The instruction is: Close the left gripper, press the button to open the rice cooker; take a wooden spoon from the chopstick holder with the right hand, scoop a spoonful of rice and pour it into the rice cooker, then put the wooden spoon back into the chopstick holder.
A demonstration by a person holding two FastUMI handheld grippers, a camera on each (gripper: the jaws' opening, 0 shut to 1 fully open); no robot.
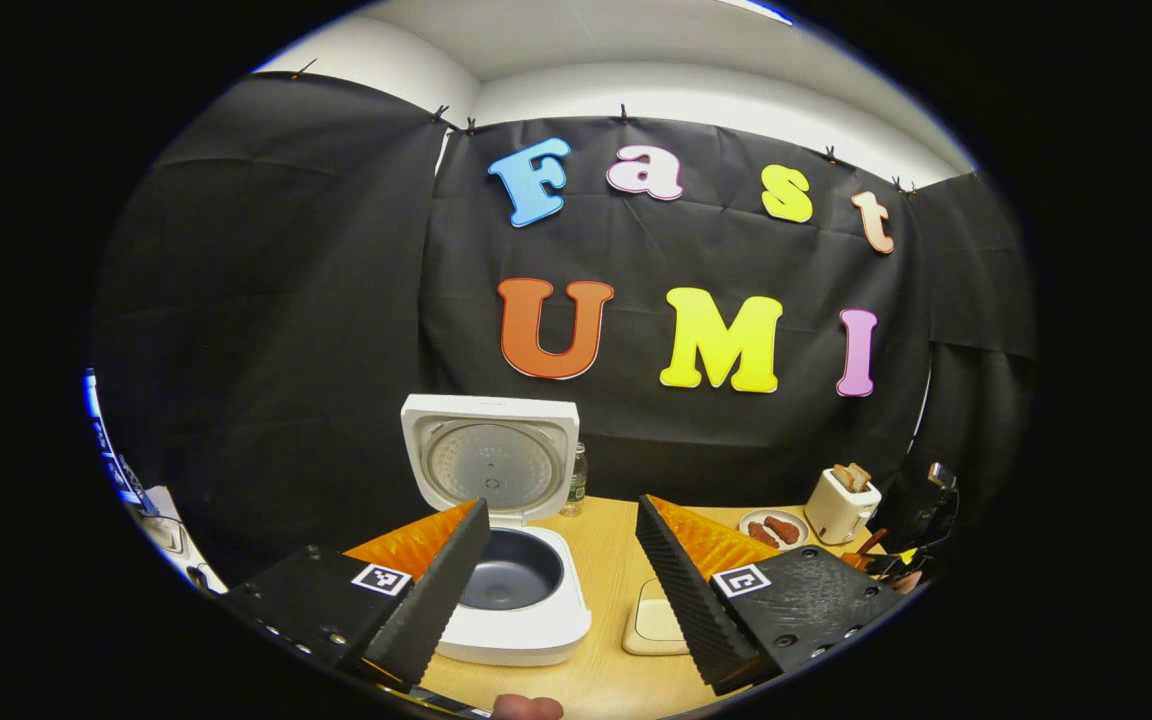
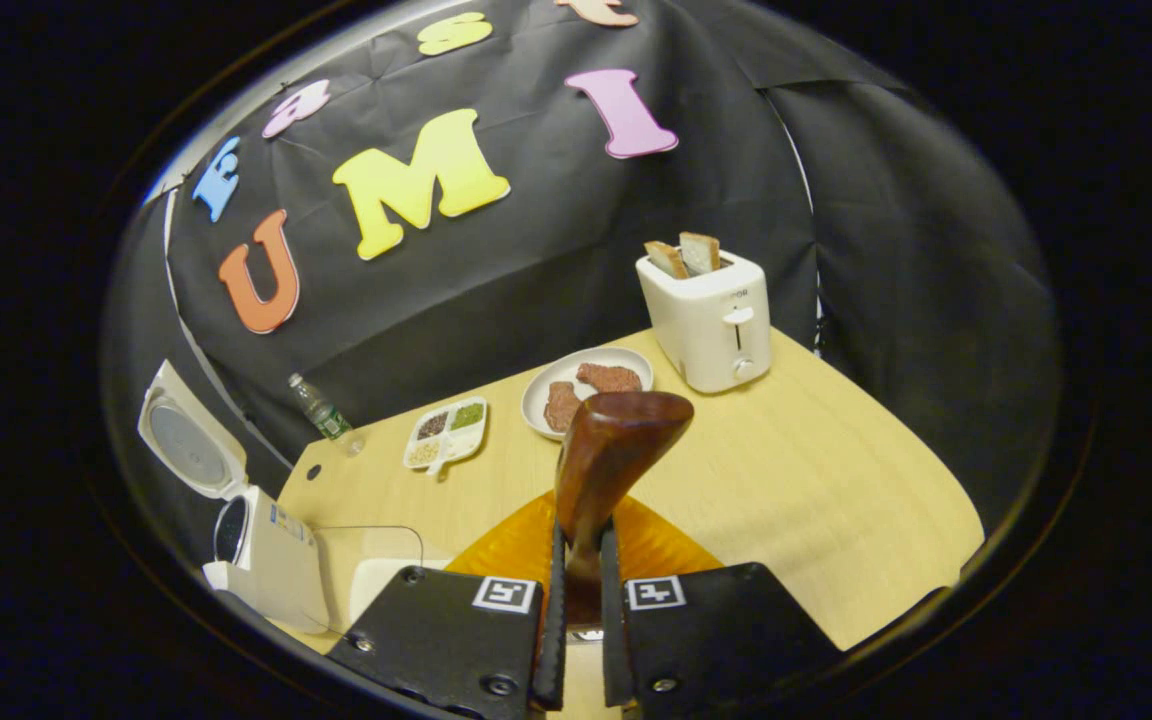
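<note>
The white rice cooker (image 1: pixel 516 620) stands open on the wooden table, its lid (image 1: pixel 491 462) tipped up and the dark inner pot (image 1: pixel 511 572) exposed. My left gripper (image 1: pixel 563 508) hovers just in front of it, open, with nothing between its fingers. In the right gripper view the cooker (image 2: pixel 266 555) sits at the far left with its lid (image 2: pixel 186 445) raised. My right gripper (image 2: pixel 583 545) is shut on the handle of a dark wooden spoon (image 2: pixel 616 440), whose bowl points away over the table. I cannot tell whether the spoon carries anything.
A plate of meat (image 2: pixel 591 385), a white toaster (image 2: pixel 711 320) with bread, a divided tray of grains (image 2: pixel 446 430) and a small bottle (image 2: pixel 316 408) stand along the back. A pale square dish (image 1: pixel 656 620) lies right of the cooker. Bare tabletop (image 2: pixel 816 500) lies on the right.
</note>
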